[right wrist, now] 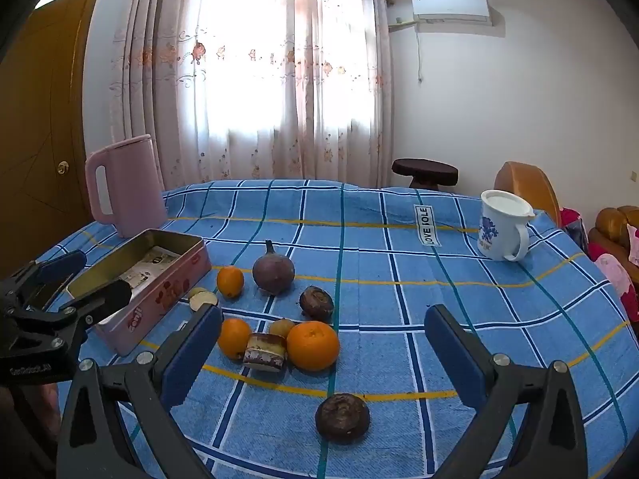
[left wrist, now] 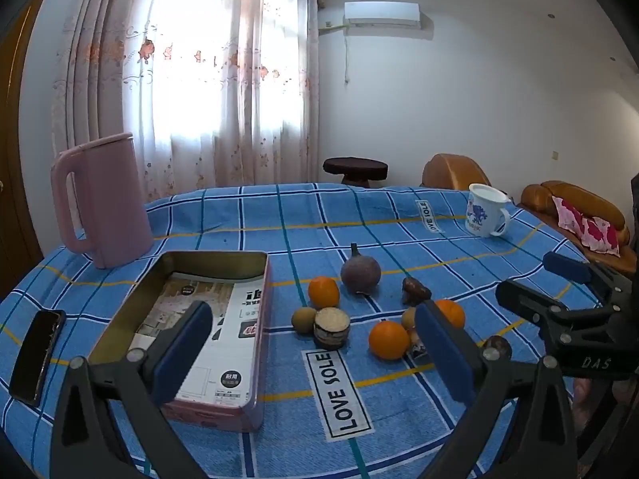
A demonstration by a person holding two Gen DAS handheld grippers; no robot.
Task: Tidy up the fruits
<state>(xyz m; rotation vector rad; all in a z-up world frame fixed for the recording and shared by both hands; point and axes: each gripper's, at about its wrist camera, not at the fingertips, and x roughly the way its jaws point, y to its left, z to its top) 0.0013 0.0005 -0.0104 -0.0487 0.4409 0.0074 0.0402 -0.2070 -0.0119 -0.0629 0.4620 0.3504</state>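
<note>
Both the left gripper (left wrist: 315,347) and right gripper (right wrist: 323,351) hang spread and empty above the surface (right wrist: 399,263); its right half lies open beyond the fruits (right wrist: 311,345).

**Fruit cluster right of tin**

Table (left wrist: 459,215): tin (left wrist: 255,343) left, kettle (left wrist: 108,207) behind it, phone (left wrist: 38,355) to its left. Fruits (right wrist: 312,345) clustered right of tin. Mug (right wrist: 501,225) far right. Stool (right wrist: 425,171) behind table.
</note>
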